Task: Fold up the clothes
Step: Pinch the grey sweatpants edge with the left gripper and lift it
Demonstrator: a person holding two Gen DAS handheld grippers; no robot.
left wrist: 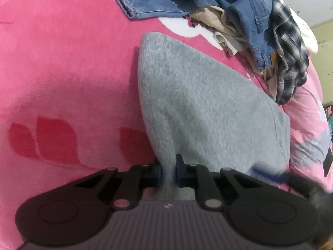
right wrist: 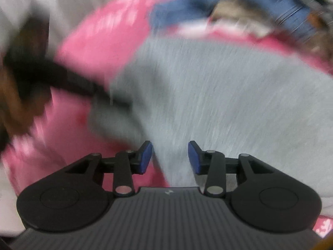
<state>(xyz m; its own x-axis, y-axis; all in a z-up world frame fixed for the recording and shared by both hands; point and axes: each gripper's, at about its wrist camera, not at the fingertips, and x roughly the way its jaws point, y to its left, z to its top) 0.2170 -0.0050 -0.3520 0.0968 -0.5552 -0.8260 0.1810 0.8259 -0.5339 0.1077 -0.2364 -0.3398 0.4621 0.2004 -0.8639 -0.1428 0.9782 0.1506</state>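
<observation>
Pinching a gathered ridge of the soft grey fleecy knit garment (left wrist: 204,104), the left gripper (left wrist: 168,171) is seen with its blue-padded fingers (left wrist: 158,171) drawn close on the cloth, which rises from them in a tented peak. The garment is spread over the pink plush bed cover with red leaf print (left wrist: 62,73), its far pointed corner lying toward the heap of unfolded clothes (blue denim, beige cloth, dark plaid shirt) (left wrist: 260,27) at the cover's far right edge.

The right gripper (right wrist: 169,158) is held with its fingers apart over the grey cloth, nothing being caught between them; that view is heavily blurred, so contact with the fabric cannot be judged.

The garment is judged to be light, limp and thick-napped: it will drape and sag from any single hold, and no crease will be kept unless it is pressed flat. It is unlikely to slip from the pads, yet several layers may be caught at once. A hold is best taken at an edge or corner, with a second hold well apart along the same edge, so that the cloth is carried taut. How far the folding has gone cannot be settled from this lie.
</observation>
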